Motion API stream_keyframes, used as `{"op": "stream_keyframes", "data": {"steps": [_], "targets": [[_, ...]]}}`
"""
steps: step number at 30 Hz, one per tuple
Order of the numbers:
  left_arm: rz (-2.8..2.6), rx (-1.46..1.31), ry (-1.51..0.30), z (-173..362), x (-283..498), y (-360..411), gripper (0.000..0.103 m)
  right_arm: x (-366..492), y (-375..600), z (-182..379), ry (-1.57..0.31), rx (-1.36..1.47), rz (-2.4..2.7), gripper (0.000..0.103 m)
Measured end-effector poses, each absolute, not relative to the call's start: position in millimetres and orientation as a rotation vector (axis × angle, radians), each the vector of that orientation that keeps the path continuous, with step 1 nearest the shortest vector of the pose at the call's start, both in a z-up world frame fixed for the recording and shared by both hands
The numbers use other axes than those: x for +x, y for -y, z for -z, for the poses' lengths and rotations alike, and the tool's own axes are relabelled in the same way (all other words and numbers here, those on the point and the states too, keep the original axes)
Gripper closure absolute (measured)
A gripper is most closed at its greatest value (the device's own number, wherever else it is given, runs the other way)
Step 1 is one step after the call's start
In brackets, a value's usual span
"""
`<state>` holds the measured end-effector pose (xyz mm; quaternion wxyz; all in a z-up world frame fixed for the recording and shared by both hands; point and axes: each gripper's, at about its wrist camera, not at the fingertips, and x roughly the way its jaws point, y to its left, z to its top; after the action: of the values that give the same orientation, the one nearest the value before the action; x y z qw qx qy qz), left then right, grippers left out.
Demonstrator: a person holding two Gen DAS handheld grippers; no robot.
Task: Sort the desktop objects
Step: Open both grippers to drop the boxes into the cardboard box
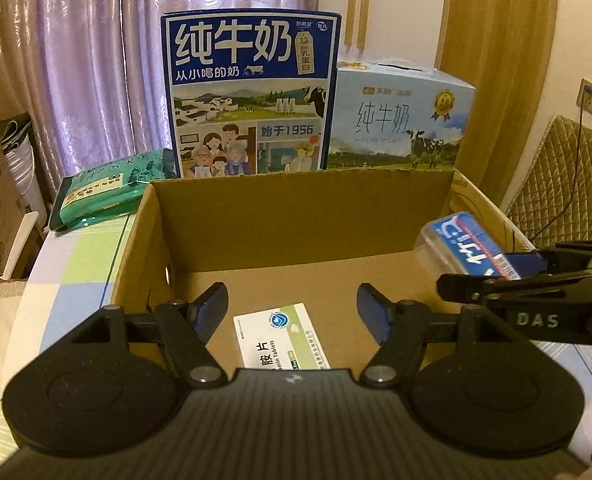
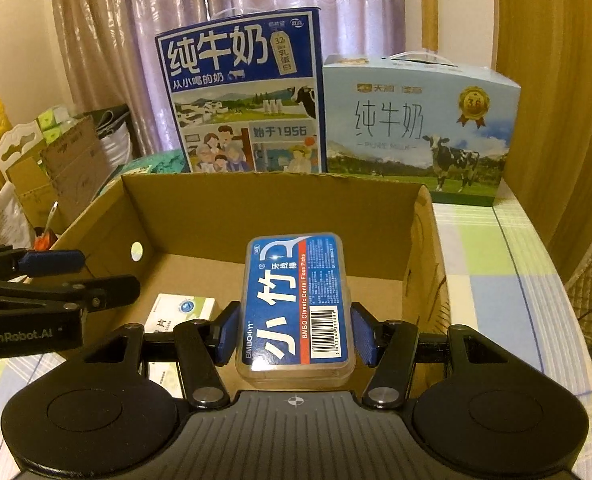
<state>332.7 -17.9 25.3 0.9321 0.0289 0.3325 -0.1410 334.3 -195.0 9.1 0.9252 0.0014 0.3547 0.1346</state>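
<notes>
Cardboard box [image 1: 296, 216], open-topped, fills the left wrist view; the left gripper [image 1: 292, 312] hangs over it, fingers spread wide and empty, with a white tablet box [image 1: 282, 334] lying flat on the floor just beneath and between them. To its right, the right gripper [image 1: 492, 276] carries a floss pick case [image 1: 456, 242]. In the right wrist view, that gripper's blue pads [image 2: 226, 334] pinch the case's sides above the box interior, the tablet box lower left of it.

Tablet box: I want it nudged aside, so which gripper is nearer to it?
Left. The left gripper hangs open directly over the tablet box; the right gripper is off to its right, holding the floss case.
</notes>
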Motion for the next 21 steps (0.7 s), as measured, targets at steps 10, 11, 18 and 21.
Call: {"op": "stream_keyframes", "data": {"steps": [10, 11, 18, 21], "targets": [[0.298, 0.086, -0.675, -27, 326, 19, 0.035, 328, 197, -12, -0.683, 0.034, -0.268, 0.020], [0.299, 0.086, -0.672, -28, 324, 18, 0.035, 326, 200, -13, -0.677, 0.030, -0.259, 0.020], [0.301, 0.118, -0.645, -40, 307, 20, 0.030, 301, 213, -27, -0.617, -0.016, -0.226, 0.020], [0.303, 0.128, -0.630, -45, 295, 21, 0.030, 283, 219, -37, -0.591, -0.029, -0.222, 0.017]]}}
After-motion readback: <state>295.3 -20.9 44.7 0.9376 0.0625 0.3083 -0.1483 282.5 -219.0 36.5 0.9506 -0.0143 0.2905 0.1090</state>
